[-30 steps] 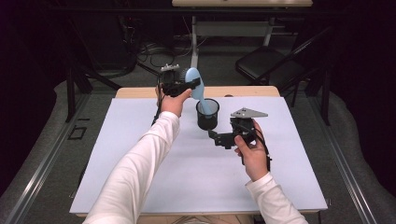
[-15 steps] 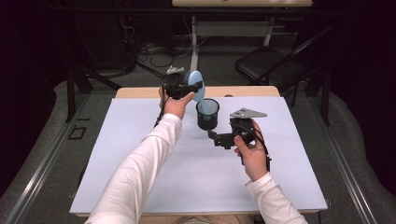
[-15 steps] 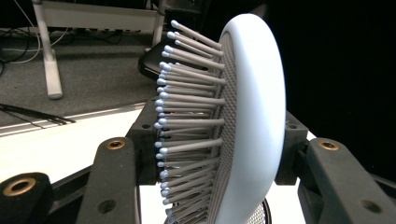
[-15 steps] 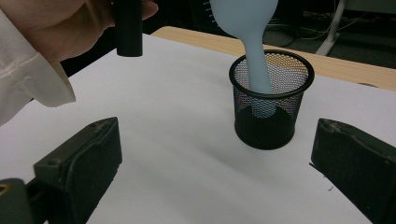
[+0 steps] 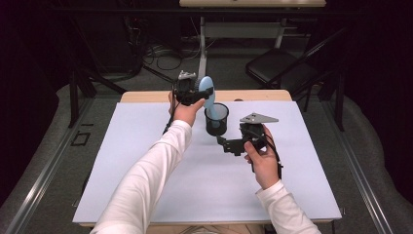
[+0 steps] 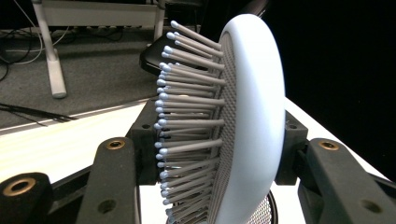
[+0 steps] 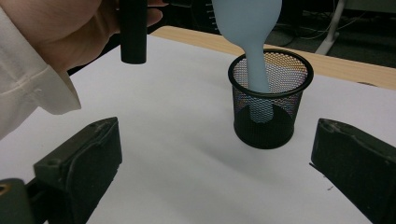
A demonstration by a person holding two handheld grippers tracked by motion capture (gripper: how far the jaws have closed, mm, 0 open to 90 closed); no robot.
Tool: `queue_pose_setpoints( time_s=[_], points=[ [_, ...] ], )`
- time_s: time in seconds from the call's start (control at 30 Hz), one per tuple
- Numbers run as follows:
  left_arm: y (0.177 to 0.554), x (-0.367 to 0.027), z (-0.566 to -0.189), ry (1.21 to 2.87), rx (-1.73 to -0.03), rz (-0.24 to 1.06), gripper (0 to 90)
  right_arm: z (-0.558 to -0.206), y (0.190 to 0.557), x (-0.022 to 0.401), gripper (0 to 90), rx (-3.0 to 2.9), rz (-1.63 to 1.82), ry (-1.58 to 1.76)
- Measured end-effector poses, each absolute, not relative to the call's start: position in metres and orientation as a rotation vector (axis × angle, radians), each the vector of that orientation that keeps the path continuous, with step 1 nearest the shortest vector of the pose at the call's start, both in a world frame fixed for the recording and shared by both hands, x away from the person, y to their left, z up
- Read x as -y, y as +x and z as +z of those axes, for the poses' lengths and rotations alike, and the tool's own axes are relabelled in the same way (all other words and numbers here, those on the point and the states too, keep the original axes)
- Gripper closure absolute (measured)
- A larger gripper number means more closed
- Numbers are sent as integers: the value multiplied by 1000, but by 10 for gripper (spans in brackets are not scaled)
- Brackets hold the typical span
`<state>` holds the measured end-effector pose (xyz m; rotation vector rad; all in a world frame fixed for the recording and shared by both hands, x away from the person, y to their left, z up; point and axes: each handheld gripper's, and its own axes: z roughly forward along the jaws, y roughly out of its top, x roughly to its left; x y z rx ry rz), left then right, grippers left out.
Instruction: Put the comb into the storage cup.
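R sleeve/hand: person's right hand (image 5: 263, 158) comes in from near edge of counter (image 5: 146, 195), white sleeve, carrying right gripper (image 5: 223, 142).
R gripper: low over the white sheet, aimed toward the cup; fingers (image 7: 79, 163) spread wide, released, nothing between them. In right gripper view the cup sits between the two fingers but farther off, not touched.
Cup: black mesh cup (image 5: 216, 118), upright on the counter, mid-sheet, just beyond the R gripper. Open top, dark solid base.
Brush: pale blue hairbrush (image 5: 207, 90), held upright above the cup, handle end down. Handle (image 7: 258, 79) dips inside the cup rim; can't tell if it touches the bottom. Head stays above the rim, bristles (image 6: 187, 116) w/ rounded tips pointing sideways.
L gripper: left gripper (image 5: 187, 92), raised over the far side of the sheet, beside and above the cup. Fingers (image 6: 109, 182) clenched on the brush head, one each side, grasping it.
L arm: long white sleeve reaching diag. across the sheet from near edge.
Far bkgd: wooden counter edge past the sheet, then dark chair (image 5: 272, 73), cables on the floor.
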<state>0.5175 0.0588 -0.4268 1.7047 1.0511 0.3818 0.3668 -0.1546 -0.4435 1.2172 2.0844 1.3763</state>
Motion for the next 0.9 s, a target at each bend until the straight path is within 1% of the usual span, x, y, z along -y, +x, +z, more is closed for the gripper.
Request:
queue_pose_setpoints(
  time_s=[0.5,0.7,0.9],
  points=[
    [517,-51,-433,1747,-1045,382,489,-443,367,155,15,-2086,1376,1215],
    [516,-47,-435,1751,-1023,397,487,-444,367,155,16,-2081,1378,1220],
    [515,-44,-436,1760,-991,383,477,-444,367,155,17,-2082,1381,1221]
  ],
)
